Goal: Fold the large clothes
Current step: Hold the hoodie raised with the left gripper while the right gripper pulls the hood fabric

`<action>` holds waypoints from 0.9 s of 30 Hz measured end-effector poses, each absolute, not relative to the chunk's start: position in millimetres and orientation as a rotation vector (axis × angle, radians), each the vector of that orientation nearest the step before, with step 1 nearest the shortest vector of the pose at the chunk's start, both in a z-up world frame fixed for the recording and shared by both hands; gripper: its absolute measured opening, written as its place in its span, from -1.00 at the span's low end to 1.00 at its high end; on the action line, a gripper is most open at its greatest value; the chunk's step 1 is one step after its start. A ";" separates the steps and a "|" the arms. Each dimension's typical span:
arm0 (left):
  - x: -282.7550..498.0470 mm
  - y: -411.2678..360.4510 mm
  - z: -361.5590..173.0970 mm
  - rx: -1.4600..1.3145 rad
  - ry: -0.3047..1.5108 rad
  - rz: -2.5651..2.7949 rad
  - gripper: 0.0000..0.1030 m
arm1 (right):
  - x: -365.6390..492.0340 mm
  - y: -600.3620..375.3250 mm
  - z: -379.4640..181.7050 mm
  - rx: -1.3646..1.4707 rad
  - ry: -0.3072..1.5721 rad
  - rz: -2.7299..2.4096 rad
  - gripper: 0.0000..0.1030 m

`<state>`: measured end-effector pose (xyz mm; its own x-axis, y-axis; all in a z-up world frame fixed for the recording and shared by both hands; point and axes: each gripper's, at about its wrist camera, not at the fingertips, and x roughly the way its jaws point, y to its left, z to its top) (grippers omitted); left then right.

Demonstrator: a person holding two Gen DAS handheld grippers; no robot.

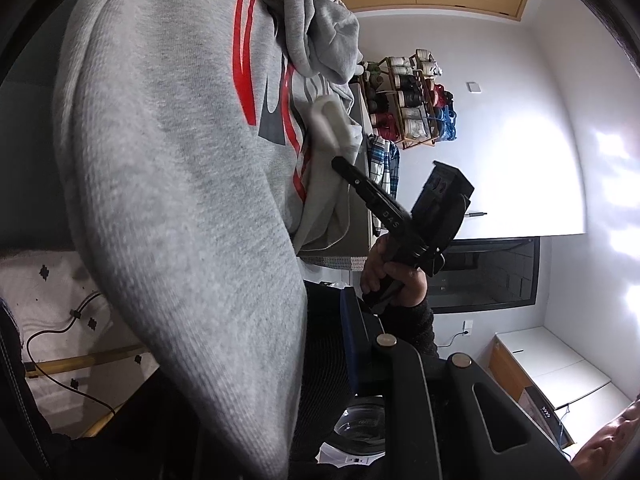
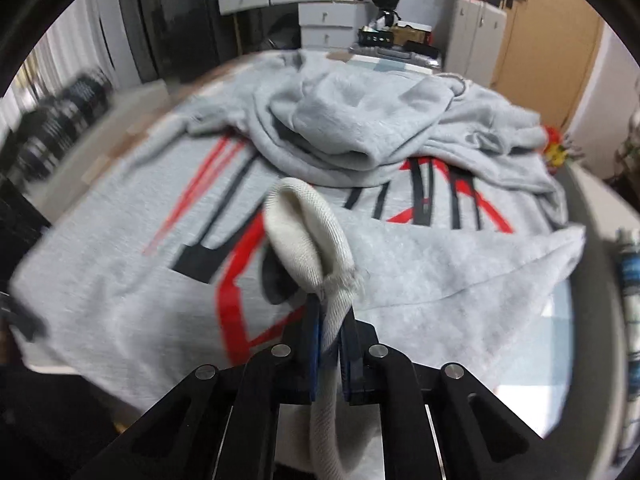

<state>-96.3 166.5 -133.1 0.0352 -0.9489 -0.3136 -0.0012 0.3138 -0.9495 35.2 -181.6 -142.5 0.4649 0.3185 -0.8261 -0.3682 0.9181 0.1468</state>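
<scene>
Two hand-held grippers clamped on grey hoodie (image 2: pixel 120 288) spread over counter (image 2: pixel 592 216): right hand-held gripper (image 2: pixel 331 332) pinching white ribbed cuff (image 2: pixel 308 232), left hand-held gripper (image 1: pixel 360 344) nearly closed, gripping hoodie's edge.

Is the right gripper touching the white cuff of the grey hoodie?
Touching. The right wrist view shows the right gripper with its fingers pressed on both sides of the white cuff of the grey hoodie.
</scene>
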 end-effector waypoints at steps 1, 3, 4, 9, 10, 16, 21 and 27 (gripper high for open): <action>-96.4 166.8 -133.0 -0.987 1.314 -0.950 -0.73 | 35.8 -187.9 -144.7 -0.017 1.011 0.439 -0.82; -96.8 166.9 -133.2 -0.988 1.313 -0.949 -0.73 | 38.0 -190.7 -148.3 -0.011 1.021 0.411 -0.80; -97.0 166.9 -133.1 -0.987 1.314 -0.949 -0.73 | 38.6 -190.1 -151.0 -0.029 1.033 0.393 -0.80; -96.6 166.5 -132.5 -0.986 1.312 -0.952 -0.73 | 32.0 -176.0 -151.0 -0.213 1.011 0.283 -0.85; -96.6 166.6 -132.5 -0.987 1.311 -0.952 -0.73 | 30.4 -174.3 -148.9 -0.215 1.002 0.295 -0.85; -96.6 166.1 -132.6 -0.989 1.311 -0.953 -0.73 | 35.0 -183.5 -146.9 -0.096 1.042 0.404 -0.82; -96.7 165.9 -132.4 -0.988 1.311 -0.954 -0.73 | 29.5 -195.0 -153.7 -0.048 1.076 0.430 -0.85; -97.2 164.8 -132.4 -0.987 1.311 -0.954 -0.73 | 26.6 -219.3 -147.2 0.111 1.066 0.456 -0.89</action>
<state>-97.2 164.8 -132.4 0.0363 -0.9504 -0.3088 0.0014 0.3091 -0.9510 26.6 -219.3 -147.2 0.4007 0.4126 -0.8180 -0.3067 0.9017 0.3046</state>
